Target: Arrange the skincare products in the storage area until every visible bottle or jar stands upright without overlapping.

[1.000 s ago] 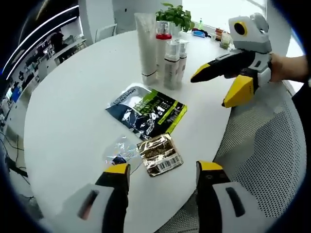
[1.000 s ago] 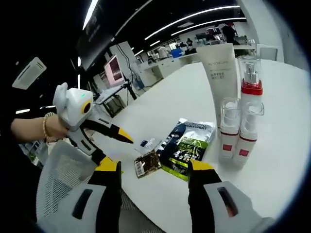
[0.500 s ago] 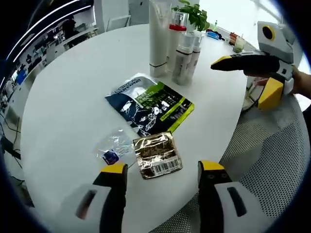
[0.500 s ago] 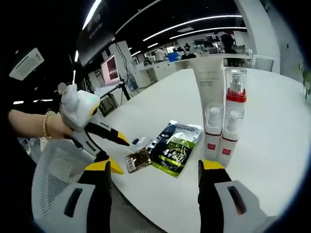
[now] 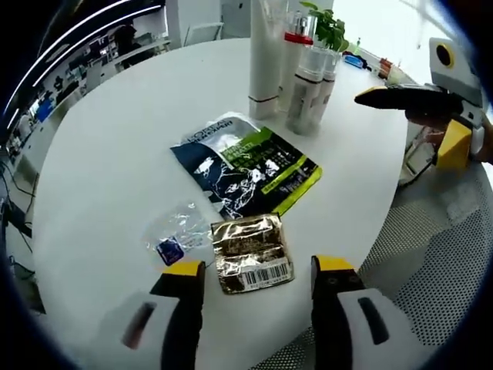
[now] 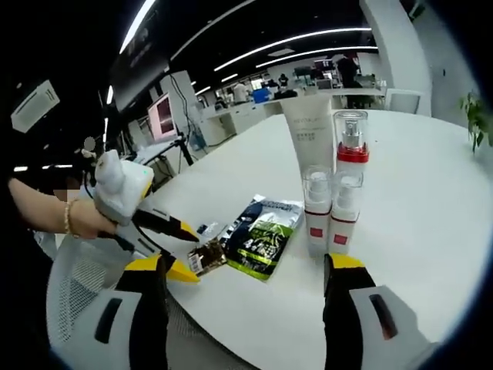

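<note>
four bottles [image 6: 327,204] stood upright on desk [image 5: 100,154]; both claws, left [image 5: 258,270] and right [image 6: 246,266], gaped empty; sachets [image 5: 246,166] best lifted by edge.

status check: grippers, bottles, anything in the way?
Left gripper and right gripper both open, empty. Tube and three pump bottles upright, clustered on the white table. Sachets lie flat nearer the grippers.

I am holding the left gripper [image 5: 258,271] with jaws apart over a white table [image 5: 100,146], above a gold sachet [image 5: 252,253], beside a clear sachet [image 5: 176,233]. Four skincare bottles [image 5: 296,65] are standing upright beyond a dark green pouch [image 5: 245,166].
</note>
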`<move>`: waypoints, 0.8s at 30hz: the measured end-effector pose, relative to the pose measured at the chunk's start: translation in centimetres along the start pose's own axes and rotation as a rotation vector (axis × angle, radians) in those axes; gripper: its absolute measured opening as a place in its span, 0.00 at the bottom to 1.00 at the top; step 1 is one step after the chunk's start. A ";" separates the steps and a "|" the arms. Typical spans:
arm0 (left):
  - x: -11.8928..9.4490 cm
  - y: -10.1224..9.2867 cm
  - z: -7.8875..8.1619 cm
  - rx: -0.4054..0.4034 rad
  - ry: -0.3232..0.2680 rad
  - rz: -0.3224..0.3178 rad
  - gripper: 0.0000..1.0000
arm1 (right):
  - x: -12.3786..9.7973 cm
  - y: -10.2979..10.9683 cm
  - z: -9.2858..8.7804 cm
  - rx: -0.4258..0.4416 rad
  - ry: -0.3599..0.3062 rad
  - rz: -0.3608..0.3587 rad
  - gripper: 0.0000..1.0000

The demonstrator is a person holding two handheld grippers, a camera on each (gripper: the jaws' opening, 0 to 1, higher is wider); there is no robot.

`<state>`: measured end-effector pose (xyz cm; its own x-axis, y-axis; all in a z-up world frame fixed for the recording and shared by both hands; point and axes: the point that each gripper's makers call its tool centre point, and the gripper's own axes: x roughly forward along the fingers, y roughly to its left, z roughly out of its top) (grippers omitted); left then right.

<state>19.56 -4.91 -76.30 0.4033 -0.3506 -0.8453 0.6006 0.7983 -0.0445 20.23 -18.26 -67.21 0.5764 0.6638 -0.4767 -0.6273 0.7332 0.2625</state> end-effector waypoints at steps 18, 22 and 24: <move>0.3 0.8 -0.3 0.074 0.008 0.041 0.48 | 0.0 -0.7 0.0 0.021 -0.004 -0.026 0.83; 0.4 0.3 -0.2 0.085 0.003 0.038 0.45 | 0.0 -0.6 -0.1 0.021 -0.001 -0.027 0.83; 0.4 0.3 -0.2 0.092 -0.001 0.036 0.44 | 0.0 -0.7 -0.2 0.020 0.002 -0.027 0.82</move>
<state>19.77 -4.77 -76.76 0.4266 -0.3228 -0.8449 0.6465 0.7621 0.0352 20.58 -18.78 -67.54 0.5919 0.6433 -0.4856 -0.6007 0.7538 0.2663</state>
